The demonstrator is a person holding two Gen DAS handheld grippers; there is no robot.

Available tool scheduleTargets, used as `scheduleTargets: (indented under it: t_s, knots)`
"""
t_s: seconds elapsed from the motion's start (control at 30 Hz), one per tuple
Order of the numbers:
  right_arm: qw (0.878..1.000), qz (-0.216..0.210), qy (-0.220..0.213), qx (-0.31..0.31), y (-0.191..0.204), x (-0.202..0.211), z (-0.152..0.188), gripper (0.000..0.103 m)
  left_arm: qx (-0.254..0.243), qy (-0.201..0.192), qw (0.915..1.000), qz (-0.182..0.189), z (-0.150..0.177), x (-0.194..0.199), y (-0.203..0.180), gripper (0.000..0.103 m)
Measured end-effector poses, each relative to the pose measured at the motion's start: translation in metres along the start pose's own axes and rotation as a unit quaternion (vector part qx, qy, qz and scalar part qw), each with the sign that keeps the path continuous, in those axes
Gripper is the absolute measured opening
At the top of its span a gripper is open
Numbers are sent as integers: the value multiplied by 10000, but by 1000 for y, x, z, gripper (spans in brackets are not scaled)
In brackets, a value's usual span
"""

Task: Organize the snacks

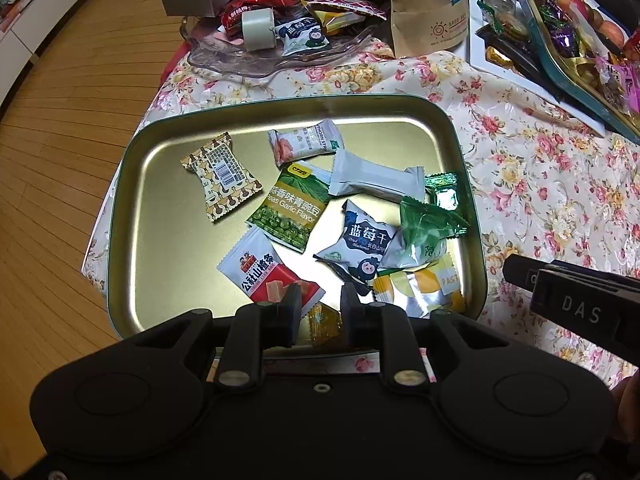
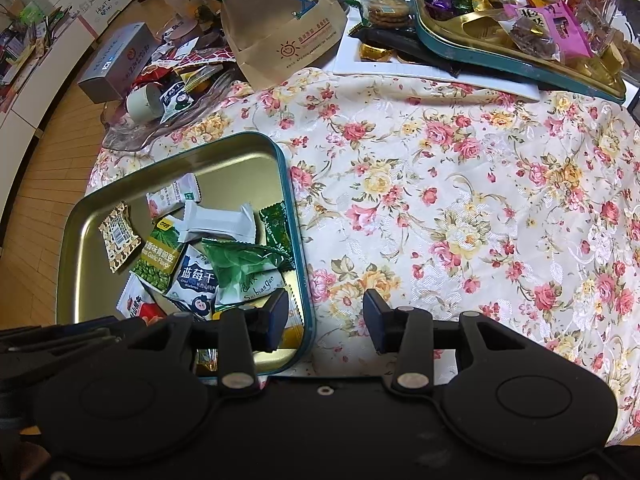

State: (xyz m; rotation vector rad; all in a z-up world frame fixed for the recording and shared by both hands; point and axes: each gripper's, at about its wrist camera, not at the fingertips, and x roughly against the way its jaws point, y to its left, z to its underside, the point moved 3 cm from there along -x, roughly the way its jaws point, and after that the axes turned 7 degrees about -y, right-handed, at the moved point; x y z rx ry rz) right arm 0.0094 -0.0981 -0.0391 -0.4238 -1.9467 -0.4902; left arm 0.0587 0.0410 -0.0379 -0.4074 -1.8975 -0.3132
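Left wrist view
Tin: a shallow rectangular metal tin (image 1: 132, 184) with a gold inside and a dark green rim sits on the desk, on a cream cloth (image 1: 540, 184) printed with pink roses.
Snacks: inside lie a brown-and-cream patterned packet (image 1: 220, 180), a green pea packet (image 1: 294, 210), a white blueberry packet (image 1: 360, 248), a plain white wrapped bar (image 1: 376, 180), a red-and-white hawthorn packet (image 1: 268, 276) and a translucent green pouch (image 1: 424, 232).
Left gripper: the left gripper (image 1: 320, 306) hangs over the tin's near edge, jaws narrow, with a small amber-wrapped candy (image 1: 326, 322) showing in the gap; I cannot tell whether the pads press it.
Far clutter: a clear plastic tray (image 1: 240, 60) of mixed packets and a brown paper bag (image 1: 430, 12).

Right wrist view
Right gripper: the right gripper (image 2: 326, 312) stands moderately open with nothing between the jaws, straddling the tin's right rim (image 2: 306, 288); one finger over the tin, the other over the cloth.
Second tin: a teal-rimmed tin (image 2: 500, 56) of sweets lies well apart, at the far right.
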Motion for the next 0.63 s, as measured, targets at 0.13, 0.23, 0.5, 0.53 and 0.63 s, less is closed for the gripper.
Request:
scheduleTargets:
  t_s: [0.13, 0.23, 0.5, 0.53, 0.63]
  knots:
    - [10000, 4, 27, 2, 0, -1, 0, 44, 34, 8, 10000, 1, 0, -1, 1, 28]
    - [10000, -20, 38, 31, 2, -1, 0, 44, 54, 15, 10000, 11, 0, -1, 2, 28]
    - [10000, 18, 76, 22, 0, -3, 1, 45, 78, 24, 10000, 1, 0, -1, 2, 28]
    - [10000, 18, 74, 29, 0, -3, 1, 45, 90, 22, 10000, -18, 0, -1, 2, 28]
    - [10000, 23, 67, 45, 0, -3, 1, 45, 129, 32, 9999, -21, -1, -1, 3, 28]
